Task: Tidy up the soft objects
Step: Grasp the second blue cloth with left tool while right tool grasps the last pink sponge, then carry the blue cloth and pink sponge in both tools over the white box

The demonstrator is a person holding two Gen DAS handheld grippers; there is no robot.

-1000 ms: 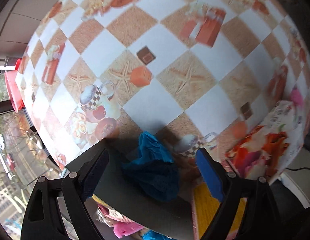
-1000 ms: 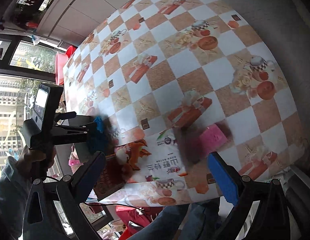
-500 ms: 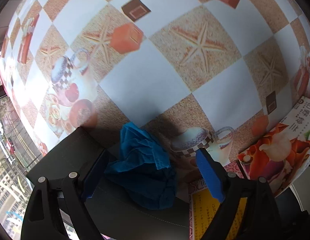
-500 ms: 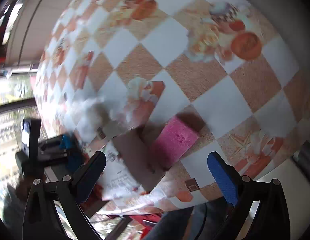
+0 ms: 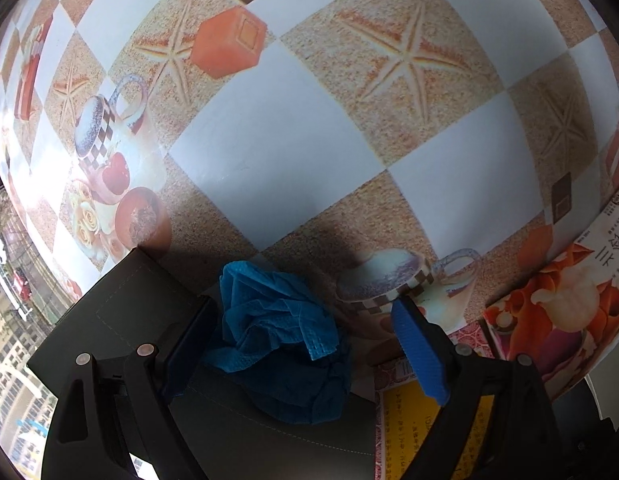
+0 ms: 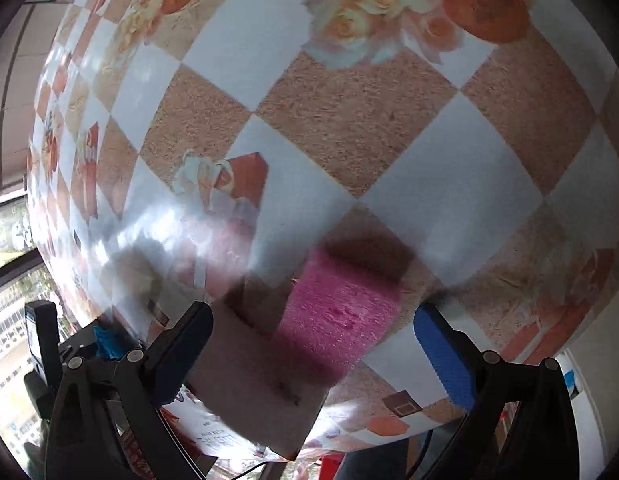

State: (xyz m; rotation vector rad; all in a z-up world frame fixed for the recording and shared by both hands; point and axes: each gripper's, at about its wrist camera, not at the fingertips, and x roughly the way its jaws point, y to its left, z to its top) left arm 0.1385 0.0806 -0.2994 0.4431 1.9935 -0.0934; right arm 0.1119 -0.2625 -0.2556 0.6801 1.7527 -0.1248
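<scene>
The crumpled blue cloth (image 5: pixel 281 332) lay on a dark mat (image 5: pixel 141 304) at the near edge of the bench (image 5: pixel 293 128), bunched into a loose heap rather than spread flat. You had your left tool (image 5: pixel 305 344) straddling it with the 2 jaws standing apart; the left pad was just beside the cloth's edge, the right pad (image 5: pixel 419 354) was clear of it, and nothing was clamped. That wide stance suited a soft, shapeless bundle, I judged: closing from both sides would gather the folds instead of pinching 1 corner.

The pink sponge (image 6: pixel 341 316) sat on the checked bench cover in front of your right tool (image 6: pixel 313 354), its near end overlapping a grey-brown flat block (image 6: pixel 261 376) that looked like a 2nd sponge, though motion blur made that uncertain. The right tool's jaws were also apart, 1 on each side of the pair and gripping neither, and its left pad (image 6: pixel 181 354) was close to the block's edge. Which of the 2 you meant to take, I could not tell.

A flowered printed packet (image 5: pixel 565 308) lay at the bench's near edge between the 2 work spots, with a yellow-labelled card (image 5: pixel 405 432) under your left tool's right finger. Both soft things looked yet to be sorted.
</scene>
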